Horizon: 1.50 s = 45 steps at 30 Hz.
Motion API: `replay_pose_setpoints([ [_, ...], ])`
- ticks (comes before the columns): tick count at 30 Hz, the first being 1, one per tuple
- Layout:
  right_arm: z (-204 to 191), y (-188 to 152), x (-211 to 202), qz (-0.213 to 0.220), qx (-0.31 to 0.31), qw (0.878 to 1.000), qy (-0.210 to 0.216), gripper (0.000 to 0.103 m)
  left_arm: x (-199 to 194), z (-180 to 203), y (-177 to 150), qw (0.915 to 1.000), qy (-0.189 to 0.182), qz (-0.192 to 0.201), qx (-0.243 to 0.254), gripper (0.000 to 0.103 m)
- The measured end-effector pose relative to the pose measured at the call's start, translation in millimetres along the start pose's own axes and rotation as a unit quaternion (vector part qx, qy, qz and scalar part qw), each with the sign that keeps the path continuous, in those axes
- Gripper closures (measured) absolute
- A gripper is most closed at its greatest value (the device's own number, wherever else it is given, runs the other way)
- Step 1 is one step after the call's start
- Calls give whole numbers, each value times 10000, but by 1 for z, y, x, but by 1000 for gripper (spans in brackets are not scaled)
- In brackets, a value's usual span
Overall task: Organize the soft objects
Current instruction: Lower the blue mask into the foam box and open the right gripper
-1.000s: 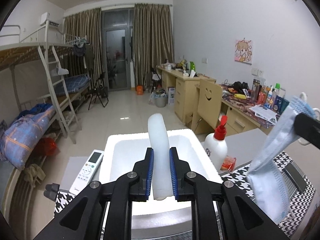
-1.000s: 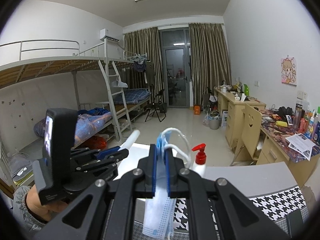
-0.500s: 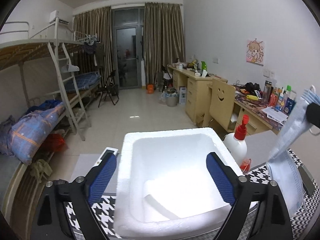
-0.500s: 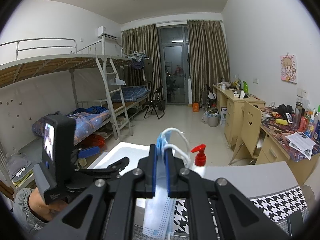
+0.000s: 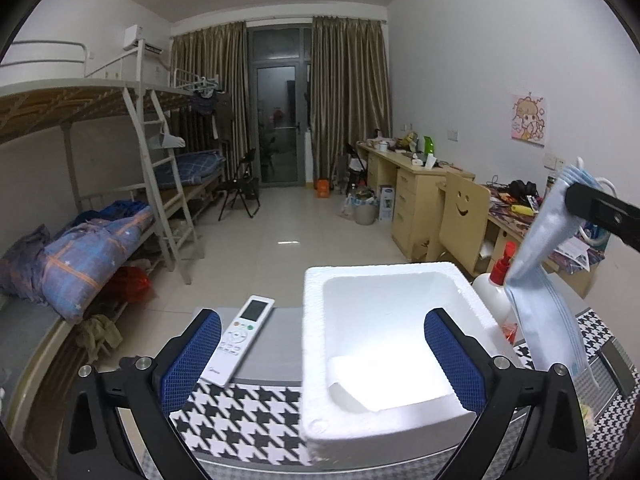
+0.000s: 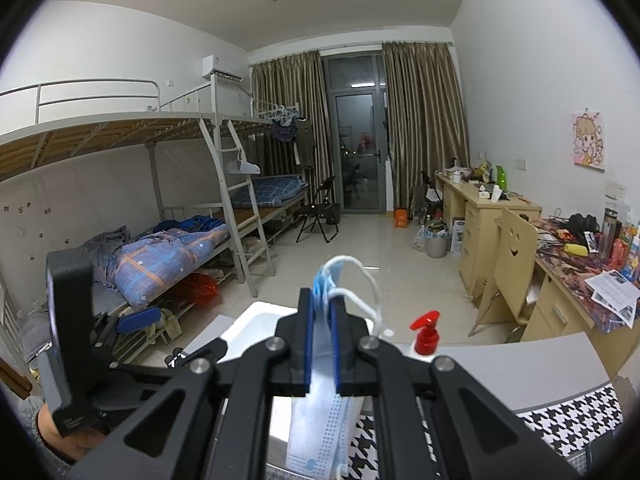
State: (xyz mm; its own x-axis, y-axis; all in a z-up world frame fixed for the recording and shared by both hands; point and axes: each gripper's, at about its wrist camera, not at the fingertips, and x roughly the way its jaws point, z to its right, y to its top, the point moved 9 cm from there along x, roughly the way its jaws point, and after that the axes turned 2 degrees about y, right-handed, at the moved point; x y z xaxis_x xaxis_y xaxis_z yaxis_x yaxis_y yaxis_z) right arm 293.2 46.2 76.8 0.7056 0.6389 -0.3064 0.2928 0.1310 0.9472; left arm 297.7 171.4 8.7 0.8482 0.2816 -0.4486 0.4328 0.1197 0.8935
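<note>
My left gripper (image 5: 322,354) hangs just in front of and above a white foam box (image 5: 316,320). Its jaws are opening wide and nothing is between the blue pads (image 5: 192,356). A white soft foam piece (image 5: 352,394) lies on the box floor near the front wall. My right gripper (image 6: 321,312) is shut on a folded light-blue face mask (image 6: 316,432), which dangles from the jaws with its ear loops sticking up. In the left wrist view the mask (image 5: 548,308) hangs to the right of the box.
A white remote control (image 5: 240,340) lies left of the box on the grey table. A black-and-white houndstooth cloth (image 5: 240,412) covers the near part. A white bottle with a red pump (image 5: 494,296) stands right of the box. A person's hand (image 6: 60,436) holds the left tool.
The left gripper let go of the white foam piece, which dropped into the box, and its jaws spread wide. It drew back and leftwards. The right gripper kept its hold on the mask.
</note>
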Motion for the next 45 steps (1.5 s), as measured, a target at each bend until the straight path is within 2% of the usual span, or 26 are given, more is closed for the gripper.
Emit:
replay_pose_setpoints([
  [17, -22, 4, 41, -192, 9, 9997, 180, 93, -21, -30, -13, 9997, 242, 91, -53, 1],
  [29, -31, -12, 71, -612, 6, 9978, 251, 92, -22, -52, -23, 9991, 382, 55, -162, 1],
  [30, -32, -14, 74, -658, -9, 9975, 259, 90, -21, -53, -24, 9991, 400, 43, -164, 1],
  [32, -34, -19, 78, -783, -26, 9965, 299, 67, -21, -55, -25, 9990, 419, 33, -169, 1],
  [38, -34, -29, 83, -1052, -29, 9939, 321, 33, -19, -56, -29, 9989, 435, 6, -171, 1],
  [45, -33, -32, 78, -1093, -173, 9935, 274, 33, -20, -55, -29, 9991, 394, 2, -175, 1],
])
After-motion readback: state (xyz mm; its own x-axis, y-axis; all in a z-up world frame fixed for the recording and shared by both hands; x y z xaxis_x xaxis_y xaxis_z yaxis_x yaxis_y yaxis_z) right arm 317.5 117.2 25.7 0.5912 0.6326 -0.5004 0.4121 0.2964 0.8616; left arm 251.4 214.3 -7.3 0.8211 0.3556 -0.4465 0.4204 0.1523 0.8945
